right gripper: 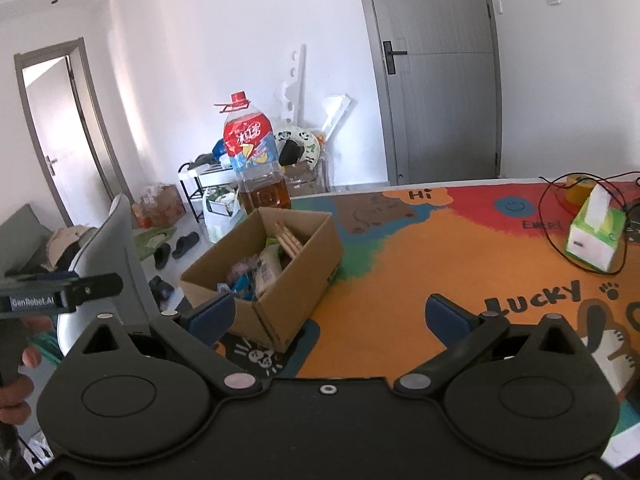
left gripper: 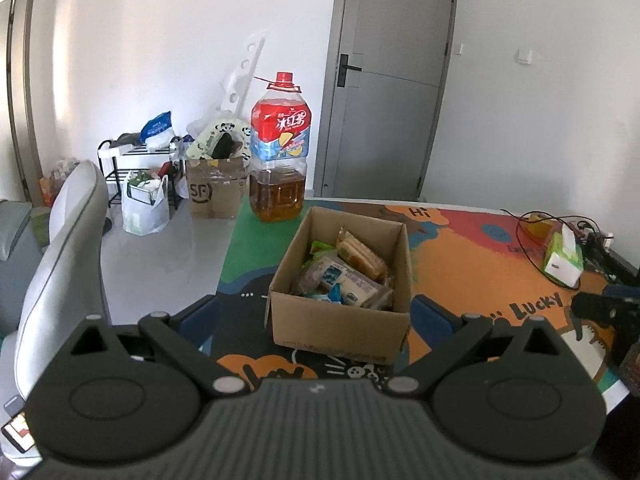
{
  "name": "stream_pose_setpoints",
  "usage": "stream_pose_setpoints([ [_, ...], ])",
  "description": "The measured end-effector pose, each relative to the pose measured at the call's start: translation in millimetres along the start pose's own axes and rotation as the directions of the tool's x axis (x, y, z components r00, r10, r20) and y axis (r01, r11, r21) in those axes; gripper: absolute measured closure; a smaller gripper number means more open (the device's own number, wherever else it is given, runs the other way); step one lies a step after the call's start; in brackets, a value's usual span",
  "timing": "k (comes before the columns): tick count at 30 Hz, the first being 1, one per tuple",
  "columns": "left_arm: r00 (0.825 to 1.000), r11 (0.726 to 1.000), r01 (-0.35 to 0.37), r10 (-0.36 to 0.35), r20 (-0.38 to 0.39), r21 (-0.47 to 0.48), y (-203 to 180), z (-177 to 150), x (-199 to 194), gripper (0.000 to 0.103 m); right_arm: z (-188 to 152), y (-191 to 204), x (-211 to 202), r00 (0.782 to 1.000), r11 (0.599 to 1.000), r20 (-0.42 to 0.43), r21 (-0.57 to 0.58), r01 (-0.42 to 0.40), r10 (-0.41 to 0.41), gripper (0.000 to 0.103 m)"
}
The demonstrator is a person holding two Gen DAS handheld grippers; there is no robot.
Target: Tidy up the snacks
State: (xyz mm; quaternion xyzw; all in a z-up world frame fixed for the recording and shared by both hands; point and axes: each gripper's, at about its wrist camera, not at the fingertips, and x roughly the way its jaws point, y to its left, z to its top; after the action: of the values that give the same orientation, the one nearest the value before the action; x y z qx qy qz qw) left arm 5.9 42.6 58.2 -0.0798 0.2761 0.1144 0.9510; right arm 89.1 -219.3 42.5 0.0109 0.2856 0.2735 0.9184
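On a table covered by a bright cartoon mat (right gripper: 400,280) sits an open cardboard box (left gripper: 340,320), its flaps up and its inside filled with wrapped snacks (left gripper: 352,268): a sleeve of biscuits lies along the top, with pale and blue packets beneath it. Just behind the box, toward the far table edge, stands a large bottle (left gripper: 280,148) with a red cap, a red and blue label, and amber liquid filling its lower part.

Both tools hover low over the near side of the table, neither holding anything. From its own camera, the left gripper (left gripper: 314,316) has its blue-padded fingers spread wide, one on each side of the box's near wall, apart from the cardboard. The right gripper (right gripper: 328,312) is likewise spread wide; its left finger is in front of the box's near corner, while its right finger is over bare orange mat. At the left edge of the right camera's view, a person's hand (right gripper: 16,364) grips the handle of the other tool.

Off to the right on the mat, well apart from the box, a green and white tissue box (right gripper: 596,232) stands with a tissue poking up, and black cables (right gripper: 552,216) loop around it. A grey chair (left gripper: 68,248) stands by the table's left side, and a grey door (left gripper: 388,80) is shut in the far wall.
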Motion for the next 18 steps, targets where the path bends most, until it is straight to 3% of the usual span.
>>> stream_pose_setpoints([
  [8, 1.0, 1.0, 0.015, -0.015, 0.005, 0.024, -1.6, -0.5, -6.7, 0.002, 2.3, 3.4, -15.4, 0.999, 1.0, 0.034, 0.008, 0.002, -0.002, 0.0],
  [18, 1.0, 1.0, 0.02, -0.02, -0.008, 0.018, -1.5, -3.5, -2.2, 0.002, -0.1, 3.9, -16.8, 0.999, 0.999, 0.013, 0.007, -0.034, 0.034, 0.0],
])
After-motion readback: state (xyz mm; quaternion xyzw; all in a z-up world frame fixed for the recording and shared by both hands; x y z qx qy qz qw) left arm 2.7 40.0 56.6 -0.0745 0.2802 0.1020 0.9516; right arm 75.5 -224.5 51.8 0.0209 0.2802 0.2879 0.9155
